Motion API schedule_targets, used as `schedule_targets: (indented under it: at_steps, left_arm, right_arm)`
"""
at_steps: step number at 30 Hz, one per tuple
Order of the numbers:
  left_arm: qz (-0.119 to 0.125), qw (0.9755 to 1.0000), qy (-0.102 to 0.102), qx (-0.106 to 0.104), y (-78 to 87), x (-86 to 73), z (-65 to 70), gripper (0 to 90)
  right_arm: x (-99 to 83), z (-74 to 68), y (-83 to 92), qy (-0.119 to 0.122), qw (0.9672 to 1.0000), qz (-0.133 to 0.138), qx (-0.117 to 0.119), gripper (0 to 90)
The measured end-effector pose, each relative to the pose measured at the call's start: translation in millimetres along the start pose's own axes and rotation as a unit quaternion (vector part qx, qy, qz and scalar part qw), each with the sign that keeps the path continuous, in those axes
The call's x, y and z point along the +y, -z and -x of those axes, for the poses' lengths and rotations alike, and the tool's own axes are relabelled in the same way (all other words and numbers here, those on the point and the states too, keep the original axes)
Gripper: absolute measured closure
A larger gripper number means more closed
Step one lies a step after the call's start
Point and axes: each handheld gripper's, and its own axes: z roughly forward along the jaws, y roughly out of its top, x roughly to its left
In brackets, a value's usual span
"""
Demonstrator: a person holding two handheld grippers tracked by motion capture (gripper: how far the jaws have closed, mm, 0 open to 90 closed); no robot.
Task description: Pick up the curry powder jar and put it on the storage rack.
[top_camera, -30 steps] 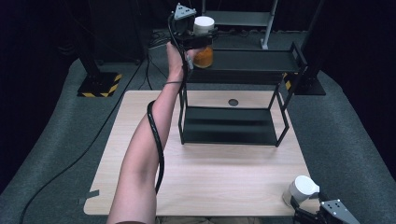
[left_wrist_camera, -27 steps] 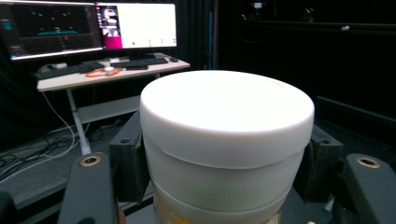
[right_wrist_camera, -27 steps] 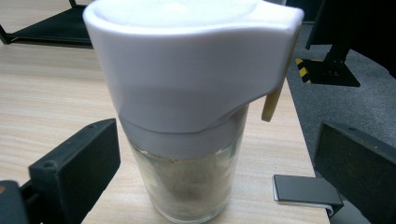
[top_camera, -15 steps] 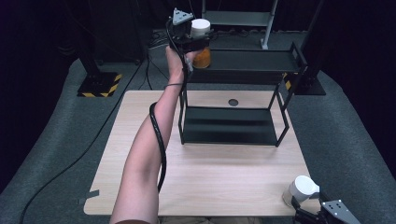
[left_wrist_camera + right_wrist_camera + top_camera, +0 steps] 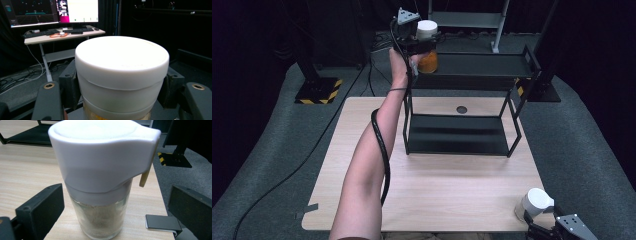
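High at the back, my left gripper (image 5: 428,44) is shut on a jar of orange contents (image 5: 428,61) with a white lid (image 5: 122,60), its pads (image 5: 68,85) pressing the sides. The jar is at the left end of the black rack's top shelf (image 5: 477,65); I cannot tell whether it touches the shelf. At the table's front right corner, a glass shaker (image 5: 534,202) with a white flip lid (image 5: 102,170) stands on the wood. My right gripper (image 5: 539,225) is open, its jaws wide on either side of the shaker and clear of it (image 5: 117,206).
The rack's lower shelf (image 5: 457,135) is bare, and the wooden table (image 5: 437,190) has a small round hole (image 5: 462,109) behind the rack. Striped stand bases (image 5: 319,90) sit on the floor. A desk with monitors (image 5: 62,32) stands beyond. A cable trails along the left forearm.
The left gripper has carried the orange jar slightly up and farther back over the top shelf. The right gripper and the shaker have stayed in place.
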Motion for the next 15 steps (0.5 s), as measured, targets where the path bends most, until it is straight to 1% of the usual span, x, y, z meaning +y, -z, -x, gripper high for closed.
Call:
schedule_targets:
  at_steps: [3, 6, 10, 13, 15]
  left_arm:
    - [-0.002, 1.0000, 0.002, 0.000, -0.1, 1.2, 0.1, 33.5]
    - [-0.006, 1.0000, -0.003, -0.002, 0.2, 3.4, -0.9, 33.4]
    - [-0.014, 0.9998, -0.011, 0.006, 1.0, 7.6, 3.0, 32.2]
    - [-0.026, 0.9996, -0.014, 0.006, 4.5, 14.2, 4.2, 24.9]
    - [-0.042, 0.9990, -0.011, -0.005, 6.7, 20.9, 1.5, 20.4]
  right_arm:
    - [0.2, 0.0, -0.3, 0.001, 1.0000, -0.001, 0.000, 0.0]
    - [0.2, -0.1, -0.6, 0.001, 1.0000, -0.002, 0.001, 0.0]
    - [0.3, -0.2, -0.4, 0.001, 1.0000, -0.001, 0.000, 0.0]
    - [0.3, -0.1, 0.0, 0.001, 1.0000, -0.001, 0.000, 0.0]
    - [0.3, 0.1, -0.1, 0.001, 1.0000, -0.001, 0.000, 0.0]
